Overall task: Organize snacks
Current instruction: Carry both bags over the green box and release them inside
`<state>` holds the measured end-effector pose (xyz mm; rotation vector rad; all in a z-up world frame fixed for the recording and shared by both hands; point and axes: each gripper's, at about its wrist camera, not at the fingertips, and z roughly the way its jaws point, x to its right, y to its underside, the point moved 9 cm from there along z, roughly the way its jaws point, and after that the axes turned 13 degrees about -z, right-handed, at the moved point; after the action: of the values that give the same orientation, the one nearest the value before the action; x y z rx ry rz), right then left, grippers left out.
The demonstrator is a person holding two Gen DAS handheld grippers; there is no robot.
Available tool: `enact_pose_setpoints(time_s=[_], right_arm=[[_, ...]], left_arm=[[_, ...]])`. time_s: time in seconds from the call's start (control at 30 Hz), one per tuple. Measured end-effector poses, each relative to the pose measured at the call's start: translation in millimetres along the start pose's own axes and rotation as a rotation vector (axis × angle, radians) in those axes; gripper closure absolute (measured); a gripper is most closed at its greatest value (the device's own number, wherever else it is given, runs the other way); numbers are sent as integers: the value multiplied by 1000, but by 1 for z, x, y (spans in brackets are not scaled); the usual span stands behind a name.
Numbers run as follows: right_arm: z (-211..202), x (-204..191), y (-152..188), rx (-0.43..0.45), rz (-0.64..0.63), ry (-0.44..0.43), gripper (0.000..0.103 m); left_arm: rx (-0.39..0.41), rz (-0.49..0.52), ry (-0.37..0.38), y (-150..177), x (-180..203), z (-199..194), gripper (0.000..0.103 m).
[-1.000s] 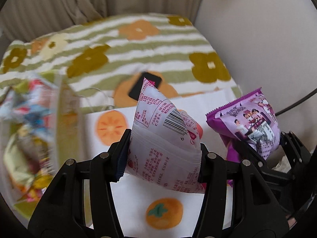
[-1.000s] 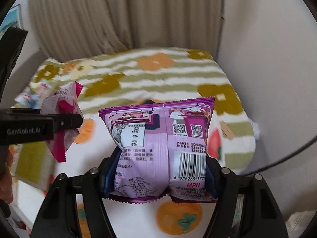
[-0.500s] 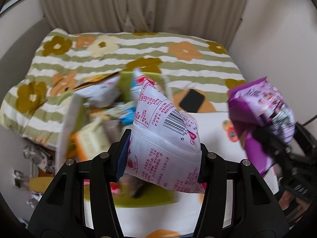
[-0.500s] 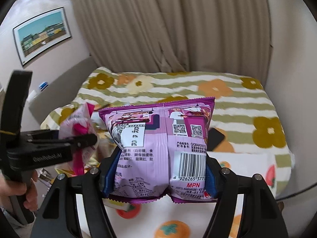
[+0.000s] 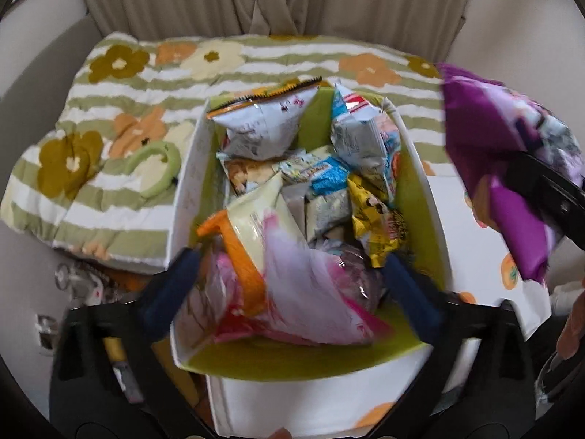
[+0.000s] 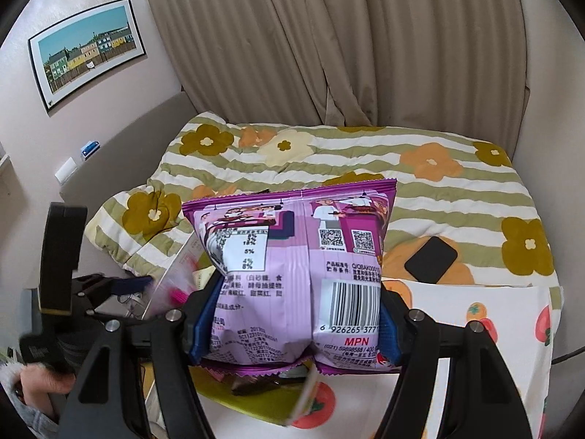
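My left gripper [image 5: 289, 285] hangs open over a white storage box with a green lining [image 5: 431, 197] full of snack packets. The pink-and-white snack bag [image 5: 310, 292] lies blurred between the spread fingers, on top of the pile in the box. My right gripper [image 6: 292, 325] is shut on a purple snack bag [image 6: 292, 263], held upright above the box's right side; the bag also shows at the right of the left wrist view [image 5: 501, 168]. The left gripper appears at the left of the right wrist view [image 6: 120, 289].
The box stands on a white cloth with orange fruit prints [image 6: 475, 329] on a bed with a striped floral quilt [image 6: 438, 190]. A black phone [image 6: 430, 259] lies on the quilt. A green ring [image 5: 157, 168] lies left of the box. Curtains and walls close behind.
My left gripper moved left over the box and opened; the pink-and-white bag dropped from it into the box. My right gripper, still holding the purple bag, followed to the left.
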<state>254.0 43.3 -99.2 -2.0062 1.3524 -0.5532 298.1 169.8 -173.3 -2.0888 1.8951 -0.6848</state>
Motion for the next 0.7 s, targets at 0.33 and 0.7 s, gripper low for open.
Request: enact_pose_setpoints(time_s=[0.33,0.7], right_arm=[[35,-32,4,-74,34,12,37],[71,-42,-13,-107,42,21,10]], left_arm=[[-18,28,99,8,-30,-1,0],[-12,7,67,8,-56,-5,0]])
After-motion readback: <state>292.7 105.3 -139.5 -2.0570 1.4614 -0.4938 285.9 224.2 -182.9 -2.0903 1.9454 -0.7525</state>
